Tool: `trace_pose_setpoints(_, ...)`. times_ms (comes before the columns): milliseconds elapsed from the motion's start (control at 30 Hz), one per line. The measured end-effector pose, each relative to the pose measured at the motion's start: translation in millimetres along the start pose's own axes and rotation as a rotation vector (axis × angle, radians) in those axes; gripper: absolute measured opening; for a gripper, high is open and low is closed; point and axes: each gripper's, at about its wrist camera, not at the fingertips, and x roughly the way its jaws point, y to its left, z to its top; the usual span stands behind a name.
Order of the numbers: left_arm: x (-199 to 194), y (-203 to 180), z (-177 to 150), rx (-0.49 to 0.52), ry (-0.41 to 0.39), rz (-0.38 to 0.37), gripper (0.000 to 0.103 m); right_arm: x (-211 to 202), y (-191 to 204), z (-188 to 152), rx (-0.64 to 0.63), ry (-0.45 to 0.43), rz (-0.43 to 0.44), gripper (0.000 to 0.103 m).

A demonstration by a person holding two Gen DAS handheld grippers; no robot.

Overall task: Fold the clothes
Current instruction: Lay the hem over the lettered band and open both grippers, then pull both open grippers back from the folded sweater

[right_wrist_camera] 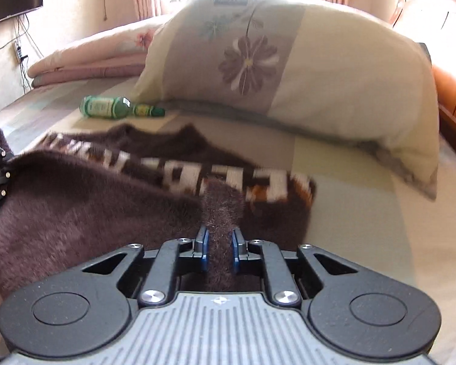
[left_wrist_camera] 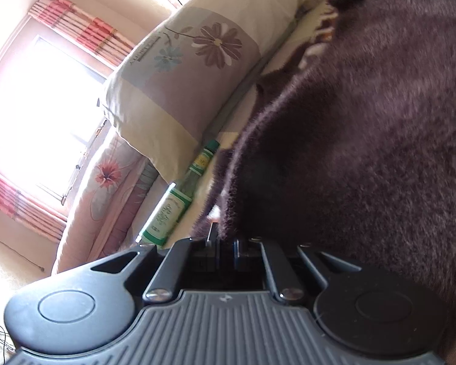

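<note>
Left wrist view: the left gripper (left_wrist_camera: pixel 220 237) has its jaws pressed together on an edge of the dark brown fuzzy sweater (left_wrist_camera: pixel 364 127), which fills the right half and hides most of the bed (left_wrist_camera: pixel 194 213). Beside its edge lies a green bottle (left_wrist_camera: pixel 173 200), next to a flowered pillow (left_wrist_camera: pixel 182 76); a folded quilt (left_wrist_camera: pixel 103 194) and a curtained window (left_wrist_camera: pixel 42 100) lie beyond.

Right wrist view: the right gripper (right_wrist_camera: pixel 219 251) pinches a bunched fold of the sweater (right_wrist_camera: pixel 76 213). The sweater lies on the bed (right_wrist_camera: pixel 364 213), its long axis running left to right, a white-lettered band (right_wrist_camera: pixel 173 176) across it. The bottle (right_wrist_camera: pixel 118 108) lies on its side behind, cap toward the pillow (right_wrist_camera: pixel 288 70).
</note>
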Motion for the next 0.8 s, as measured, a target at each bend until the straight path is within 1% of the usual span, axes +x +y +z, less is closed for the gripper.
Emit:
trace_pose_setpoints(133, 16, 25, 12, -0.042, 0.0, -0.003, 0.008, 1, -5, 22, -0.006, -0.047, -0.039, 0.016)
trace_pose_setpoints(233, 39, 40, 18, -0.091, 0.023, -0.037, 0.008, 14, -12, 35, 0.015, -0.065, -0.063, 0.016)
trace_pose_setpoints(300, 56, 42, 19, -0.11, 0.038, -0.051, 0.008, 29, -17, 39, 0.018, -0.056, -0.086, 0.016)
trace_pose_setpoints(400, 77, 40, 14, -0.147, 0.075, -0.084, 0.008, 55, -25, 40, 0.037, -0.019, -0.109, 0.016)
trace_pose_setpoints(467, 90, 39, 9, -0.176, 0.1, -0.109, 0.015, 70, -28, 36, 0.048, 0.008, -0.115, 0.017)
trace_pose_setpoints(567, 91, 45, 2, -0.231, 0.106, -0.144, 0.017, 79, -32, 28, 0.083, 0.021, -0.113, 0.02)
trace_pose_setpoints(600, 87, 51, 2, -0.247, 0.1, -0.147, 0.021, 75, -33, 27, 0.1, 0.01, -0.119, 0.024)
trace_pose_setpoints(633, 82, 58, 2, -0.264, 0.094, -0.146, 0.028, 68, -33, 26, 0.114, -0.008, -0.122, 0.024)
trace_pose_setpoints(667, 74, 68, 1, -0.284, 0.084, -0.133, 0.032, 57, -32, 25, 0.123, -0.03, -0.123, 0.026)
trace_pose_setpoints(733, 56, 88, -2, -0.33, 0.053, -0.103, 0.046, 32, -26, 26, 0.125, -0.077, -0.107, 0.026)
trace_pose_setpoints(767, 46, 97, -3, -0.355, 0.031, -0.103, 0.049, 20, -21, 25, 0.118, -0.096, -0.089, 0.03)
trace_pose_setpoints(800, 38, 102, -5, -0.383, 0.012, -0.121, 0.054, 9, -16, 25, 0.107, -0.112, -0.065, 0.037)
